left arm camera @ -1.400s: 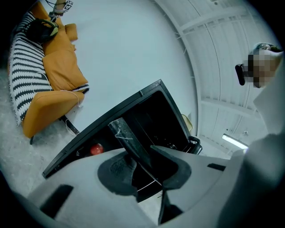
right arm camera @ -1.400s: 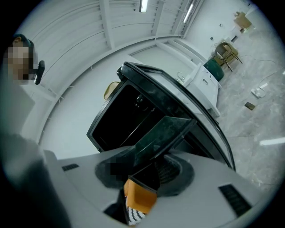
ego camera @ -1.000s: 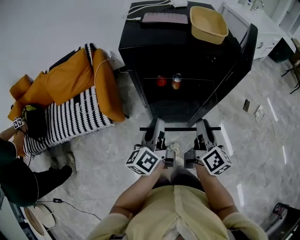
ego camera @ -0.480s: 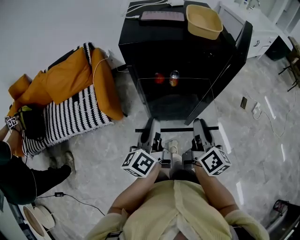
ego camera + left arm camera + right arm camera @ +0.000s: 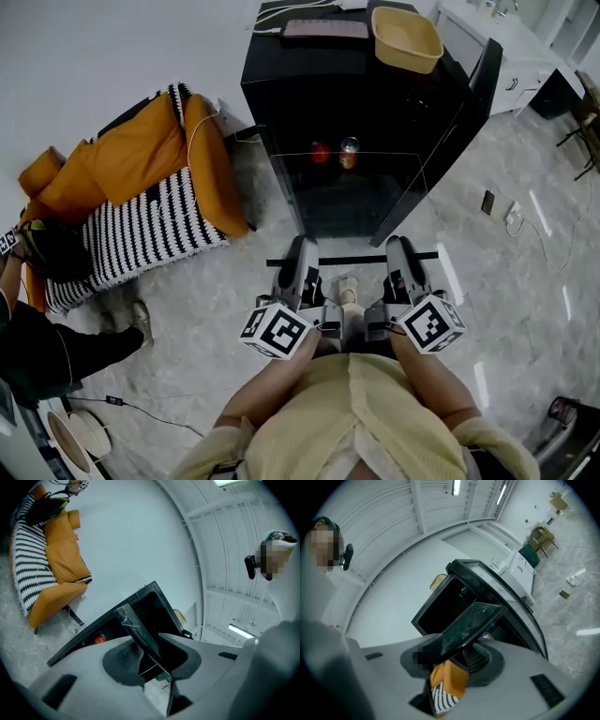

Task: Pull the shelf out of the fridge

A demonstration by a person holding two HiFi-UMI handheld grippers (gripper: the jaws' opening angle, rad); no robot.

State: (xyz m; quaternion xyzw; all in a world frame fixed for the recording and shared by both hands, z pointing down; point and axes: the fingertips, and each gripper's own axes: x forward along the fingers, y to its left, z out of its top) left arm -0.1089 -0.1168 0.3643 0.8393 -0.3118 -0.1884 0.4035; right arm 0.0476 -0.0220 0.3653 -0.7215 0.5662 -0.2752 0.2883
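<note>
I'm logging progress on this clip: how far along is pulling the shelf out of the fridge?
Done: the fridge door stands open, and the left hand-held gripper and right hand-held gripper are each shut on the front edge of the shelf. In hand: the shelf is drawn well out toward the person. Left: drawing it fully clear; whether its back edge has left the opening can't be told.

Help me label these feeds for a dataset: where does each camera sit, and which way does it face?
Head view: on the person's head, facing steeply down at the black fridge and clear glass shelf; forearms, torso, left gripper and right gripper show.
Left gripper view: on the left gripper, looking along its jaws, clamped on the shelf's edge; grey jaws show.
Right gripper view: on the right gripper, likewise, jaws clamped on the shelf.
Shared: all three show shelf and fridge.
</note>
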